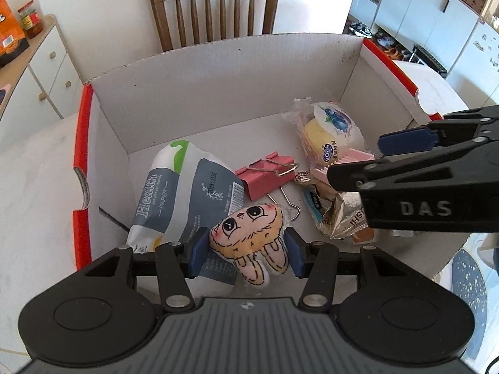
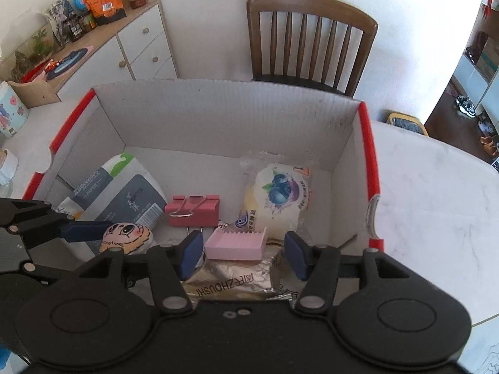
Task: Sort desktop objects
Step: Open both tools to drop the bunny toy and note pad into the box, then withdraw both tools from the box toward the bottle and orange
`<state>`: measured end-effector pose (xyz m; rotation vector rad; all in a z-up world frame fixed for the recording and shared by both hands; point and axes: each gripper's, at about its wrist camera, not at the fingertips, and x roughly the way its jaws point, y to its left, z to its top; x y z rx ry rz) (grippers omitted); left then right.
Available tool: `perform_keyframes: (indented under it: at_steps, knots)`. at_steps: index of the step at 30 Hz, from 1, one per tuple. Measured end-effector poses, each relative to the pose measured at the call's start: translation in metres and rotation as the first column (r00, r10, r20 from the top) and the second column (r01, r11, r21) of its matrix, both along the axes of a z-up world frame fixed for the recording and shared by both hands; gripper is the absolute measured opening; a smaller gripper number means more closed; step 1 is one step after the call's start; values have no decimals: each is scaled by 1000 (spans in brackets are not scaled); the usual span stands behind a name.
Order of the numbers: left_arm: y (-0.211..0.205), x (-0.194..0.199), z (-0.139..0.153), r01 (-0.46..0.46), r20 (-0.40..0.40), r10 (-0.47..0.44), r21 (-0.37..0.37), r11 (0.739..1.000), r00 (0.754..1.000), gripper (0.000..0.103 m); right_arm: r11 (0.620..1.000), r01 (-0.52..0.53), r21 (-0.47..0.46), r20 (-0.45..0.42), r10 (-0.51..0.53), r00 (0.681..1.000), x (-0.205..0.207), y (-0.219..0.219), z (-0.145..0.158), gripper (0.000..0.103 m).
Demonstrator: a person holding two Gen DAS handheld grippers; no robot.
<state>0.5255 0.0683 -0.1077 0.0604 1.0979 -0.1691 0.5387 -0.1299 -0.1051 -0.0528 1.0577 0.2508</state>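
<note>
A white cardboard box with red edges (image 1: 218, 71) holds the sorted items. My left gripper (image 1: 246, 254) is shut on a plush rabbit toy (image 1: 249, 233), its blue pads touching both sides, just over a tissue pack (image 1: 174, 187). My right gripper (image 2: 243, 254) stands open around a pink ribbed soap dish (image 2: 234, 244), with a gap at the right pad. The dish rests on a foil snack packet (image 2: 230, 275). A pink binder clip (image 2: 193, 213) and a blueberry bread packet (image 2: 277, 199) lie further back in the box.
The box sits on a white marble table (image 2: 436, 202). A wooden chair (image 2: 312, 40) stands behind the box's far wall. A white cabinet (image 2: 137, 40) with jars and an orange bag is at the back left. The right gripper's fingers (image 1: 405, 140) reach in beside the left's.
</note>
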Motion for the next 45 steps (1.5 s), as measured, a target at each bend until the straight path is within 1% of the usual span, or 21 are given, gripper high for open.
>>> perform_keyframes:
  at_steps: [1, 3, 6, 7, 9, 12, 13, 15, 17, 24, 27, 32, 34, 38, 42, 45]
  knots:
    - [1, -1, 1, -4, 2, 4, -4, 1000, 1000, 52, 1000, -2, 4, 6, 2, 1000, -1, -1, 2, 63]
    - [2, -2, 3, -15, 7, 15, -13, 1000, 1000, 53, 1000, -4, 9, 19, 4, 1000, -4, -3, 6, 64]
    - [3, -7, 8, -23, 22, 23, -30, 999, 999, 59, 1000, -9, 21, 27, 9, 1000, -9, -5, 11, 66]
    - [3, -9, 10, -21, 29, 22, -36, 999, 999, 62, 1000, -11, 26, 30, 11, 999, -10, -5, 13, 68]
    - [3, -13, 14, -18, 41, 20, -45, 999, 999, 65, 999, -14, 39, 39, 12, 999, -14, -8, 18, 69]
    - [2, -20, 20, -19, 55, 22, -59, 998, 998, 66, 998, -22, 59, 48, 19, 999, -19, -13, 25, 69]
    - [2, -22, 22, -20, 59, 23, -64, 998, 998, 68, 998, -26, 64, 53, 23, 998, -22, -14, 28, 69]
    - [1, -27, 26, -16, 71, 21, -68, 998, 997, 70, 996, -39, 75, 61, 35, 998, -27, -17, 34, 72]
    - [0, -33, 31, -9, 85, 14, -68, 998, 996, 70, 996, -48, 81, 76, 42, 996, -34, -20, 41, 82]
    - [-5, -53, 48, 8, 117, 2, -90, 996, 993, 70, 990, -80, 115, 103, 68, 992, -60, -34, 62, 83]
    - [-7, -62, 56, 16, 134, -2, -99, 995, 991, 70, 987, -91, 133, 117, 75, 990, -72, -40, 71, 87]
    - [-9, -81, 65, 20, 142, -3, -117, 993, 990, 70, 982, -114, 149, 145, 92, 985, -98, -48, 83, 89]
    - [-9, -89, 68, 14, 145, 5, -127, 992, 989, 70, 981, -118, 154, 151, 95, 984, -108, -50, 85, 89]
    - [-10, -104, 73, 11, 164, 9, -118, 993, 986, 70, 978, -124, 166, 156, 98, 983, -125, -55, 86, 89]
    - [-8, -121, 78, 4, 176, 22, -144, 990, 984, 70, 976, -135, 170, 168, 106, 980, -143, -58, 88, 90]
    - [-7, -130, 80, -2, 185, 29, -143, 990, 982, 70, 974, -137, 179, 173, 106, 979, -155, -61, 89, 92]
